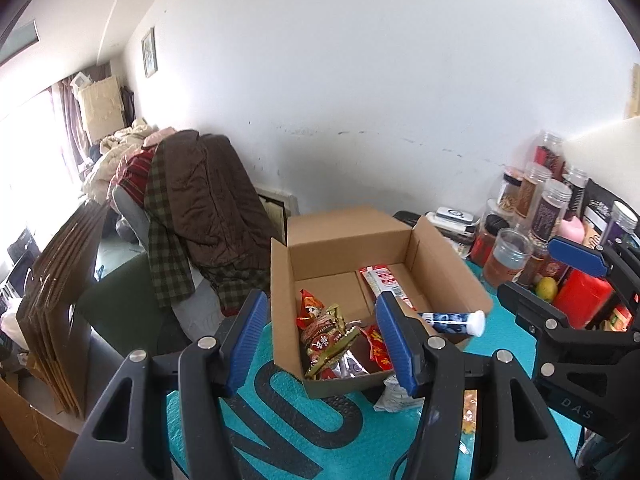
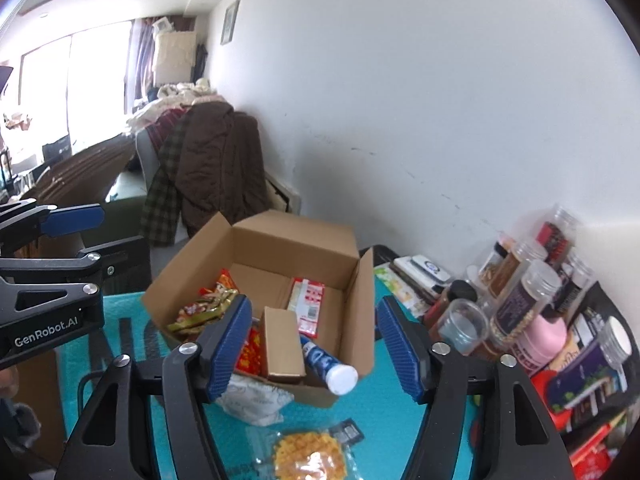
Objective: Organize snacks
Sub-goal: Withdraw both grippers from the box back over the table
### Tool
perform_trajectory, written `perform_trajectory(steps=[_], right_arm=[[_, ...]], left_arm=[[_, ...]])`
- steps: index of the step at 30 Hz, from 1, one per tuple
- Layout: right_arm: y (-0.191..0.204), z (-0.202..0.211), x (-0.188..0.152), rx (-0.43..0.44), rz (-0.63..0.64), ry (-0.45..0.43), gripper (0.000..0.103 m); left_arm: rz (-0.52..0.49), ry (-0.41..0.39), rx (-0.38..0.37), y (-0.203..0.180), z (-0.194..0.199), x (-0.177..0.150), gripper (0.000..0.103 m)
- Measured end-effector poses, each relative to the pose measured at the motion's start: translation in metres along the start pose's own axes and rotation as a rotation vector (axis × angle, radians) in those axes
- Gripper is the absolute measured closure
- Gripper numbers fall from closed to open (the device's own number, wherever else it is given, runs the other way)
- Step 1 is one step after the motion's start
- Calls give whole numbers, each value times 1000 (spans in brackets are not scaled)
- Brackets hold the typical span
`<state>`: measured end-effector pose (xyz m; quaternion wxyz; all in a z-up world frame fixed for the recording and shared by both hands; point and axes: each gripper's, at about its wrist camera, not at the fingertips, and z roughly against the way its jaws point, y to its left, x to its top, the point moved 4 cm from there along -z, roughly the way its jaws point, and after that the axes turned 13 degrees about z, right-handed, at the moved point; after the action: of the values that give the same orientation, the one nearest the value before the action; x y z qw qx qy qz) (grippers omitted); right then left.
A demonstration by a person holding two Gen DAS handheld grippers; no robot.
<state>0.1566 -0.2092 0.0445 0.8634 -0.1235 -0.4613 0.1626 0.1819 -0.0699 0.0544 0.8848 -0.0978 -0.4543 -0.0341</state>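
An open cardboard box point(image 1: 348, 246) point(image 2: 294, 236) stands on the teal mat point(image 1: 508, 332) point(image 2: 380, 404). Inside lie red and gold snack packets point(image 1: 326, 336) point(image 2: 202, 308), a red and white packet point(image 1: 384, 280) point(image 2: 308, 300) and a small brown carton point(image 2: 282, 344). A blue and white tube point(image 1: 456, 321) point(image 2: 330, 366) leans over the box's front edge. A white pouch point(image 2: 254, 398) and a clear bag of yellow waffle snacks point(image 2: 310, 458) lie on the mat in front. My left gripper point(image 1: 320, 344) and right gripper point(image 2: 312, 348) are both open and empty, above the box's near side.
Several jars, bottles and packets point(image 1: 536, 216) point(image 2: 528, 304) crowd the table's right side by the wall. A chair draped with brown clothes point(image 1: 200, 208) point(image 2: 216, 160) stands behind the box. Flattened cardboard point(image 1: 56, 300) leans at the left.
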Motion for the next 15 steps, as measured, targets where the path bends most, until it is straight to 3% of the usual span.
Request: perform_trajectory(steps=[4, 15], right_arm=[[-1, 18, -8, -17, -17, -13, 32], [6, 43, -45, -64, -60, -2, 24]], left_arm=[[-12, -42, -13, -2, 18, -8, 18], [-36, -32, -80, -8, 38, -42, 17]])
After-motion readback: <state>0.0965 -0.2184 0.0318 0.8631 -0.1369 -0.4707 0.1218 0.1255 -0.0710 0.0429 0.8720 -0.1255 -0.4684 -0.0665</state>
